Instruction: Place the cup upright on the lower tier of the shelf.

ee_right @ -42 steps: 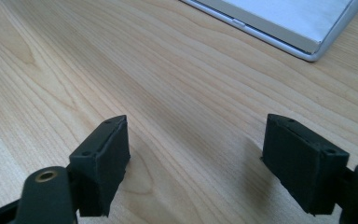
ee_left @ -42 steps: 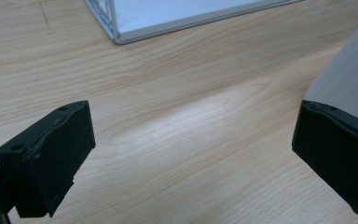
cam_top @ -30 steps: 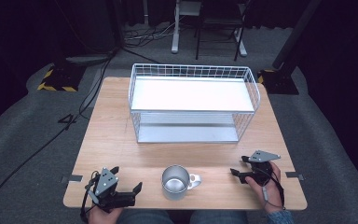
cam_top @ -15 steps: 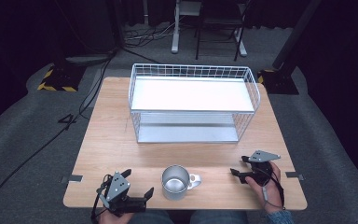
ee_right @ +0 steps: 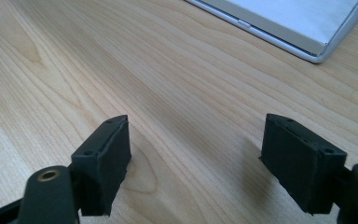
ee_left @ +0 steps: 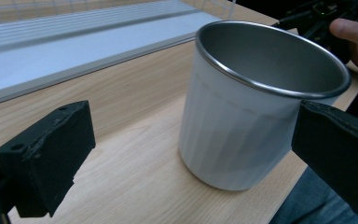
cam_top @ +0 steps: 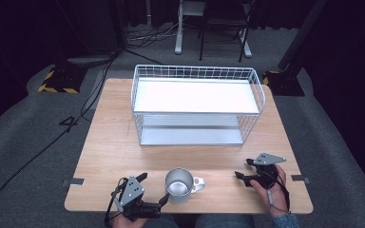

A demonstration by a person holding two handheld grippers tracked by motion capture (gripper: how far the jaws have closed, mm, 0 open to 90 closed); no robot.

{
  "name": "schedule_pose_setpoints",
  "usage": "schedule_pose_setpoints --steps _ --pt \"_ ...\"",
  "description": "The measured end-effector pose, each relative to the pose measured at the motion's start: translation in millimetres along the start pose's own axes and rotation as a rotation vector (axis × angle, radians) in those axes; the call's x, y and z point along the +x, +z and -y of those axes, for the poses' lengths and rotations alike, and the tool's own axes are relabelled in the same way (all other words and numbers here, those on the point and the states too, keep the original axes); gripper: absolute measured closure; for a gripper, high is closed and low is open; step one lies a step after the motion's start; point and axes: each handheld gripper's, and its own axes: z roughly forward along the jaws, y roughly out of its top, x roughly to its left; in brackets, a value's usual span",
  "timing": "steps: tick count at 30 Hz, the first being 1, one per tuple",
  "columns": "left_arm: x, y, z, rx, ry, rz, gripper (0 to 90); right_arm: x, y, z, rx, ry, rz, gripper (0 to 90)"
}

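Lab/studio: dark drapes, floor cables [cam_top: 52,142] (hazard-taped stand bases [cam_top: 56,81]).

Glossy metal mug [ee_left: 256,102], matt wood-grain table [ee_right: 121,60], white wire basket [cam_top: 197,102].

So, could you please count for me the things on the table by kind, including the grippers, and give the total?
Mug: 1, metal, standing upright near the front edge of the table
Wire rack: 1, white, with two shelves
Grippers: 2, left gripper and right gripper, both open
Total: 4
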Motion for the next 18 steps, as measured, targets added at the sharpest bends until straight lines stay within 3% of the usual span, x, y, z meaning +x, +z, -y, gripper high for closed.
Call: schedule_pose_setpoints --steps 8,11,14,18 --pt "-8.9 10.4 -2.7 -0.004 0.012 0.067 0.0 -0.1 0.0 0.0 0.0 0.0 0.0 24.2" --pt "-16.2 16.4 -4.1 0.001 0.036 0.09 0.0 -0.1 0.0 0.0 0.0 0.0 0.0 24.1" --pt "-22.1 23.7 -5.7 0.008 0.06 0.101 0.0 -0.1 0.0 0.0 0.0 0.0 0.0 24.1" --pt "-26.7 32.2 -6.4 0.018 0.058 0.11 0.0 -0.1 0.0 0.0 0.0 0.0 0.0 24.1"
